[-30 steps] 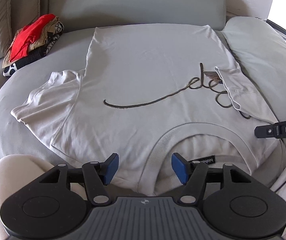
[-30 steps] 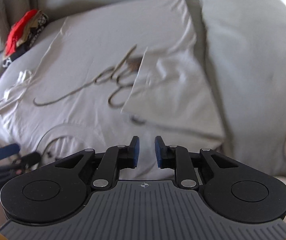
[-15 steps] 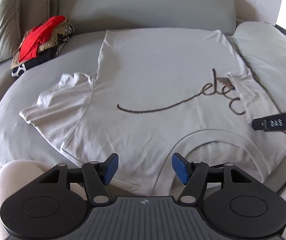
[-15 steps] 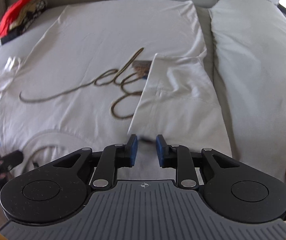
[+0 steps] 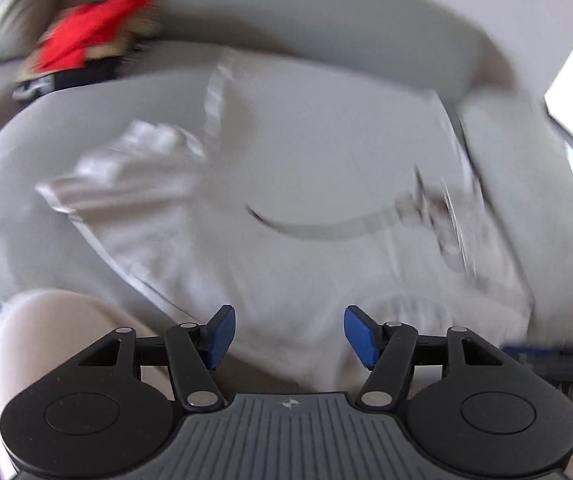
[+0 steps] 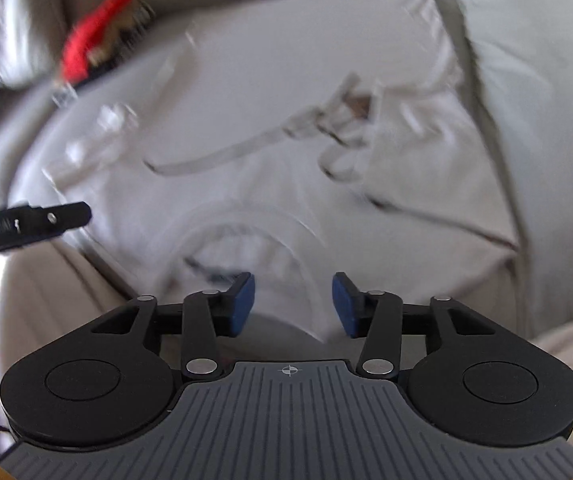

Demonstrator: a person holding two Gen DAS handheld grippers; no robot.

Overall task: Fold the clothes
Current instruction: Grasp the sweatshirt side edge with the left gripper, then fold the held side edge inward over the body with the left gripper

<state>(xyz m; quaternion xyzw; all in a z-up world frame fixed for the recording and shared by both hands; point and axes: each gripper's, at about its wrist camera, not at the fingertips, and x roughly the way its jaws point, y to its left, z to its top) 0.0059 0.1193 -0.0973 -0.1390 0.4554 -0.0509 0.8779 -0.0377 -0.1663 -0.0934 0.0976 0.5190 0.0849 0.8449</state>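
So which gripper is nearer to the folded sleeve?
Right. The right gripper is at the collar, beside the folded sleeve; the left gripper is further toward the other shoulder.

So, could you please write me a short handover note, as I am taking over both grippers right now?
Left gripper: open, empty, near the left shoulder.
Right gripper: open, empty, over the collar.
White cotton T-shirt with dark script lettering lies spread on the grey cushion, collar toward you.
Done: right sleeve folded in over the body.
Left: left sleeve, still spread out, then the body folds.
Pictures are blurred.
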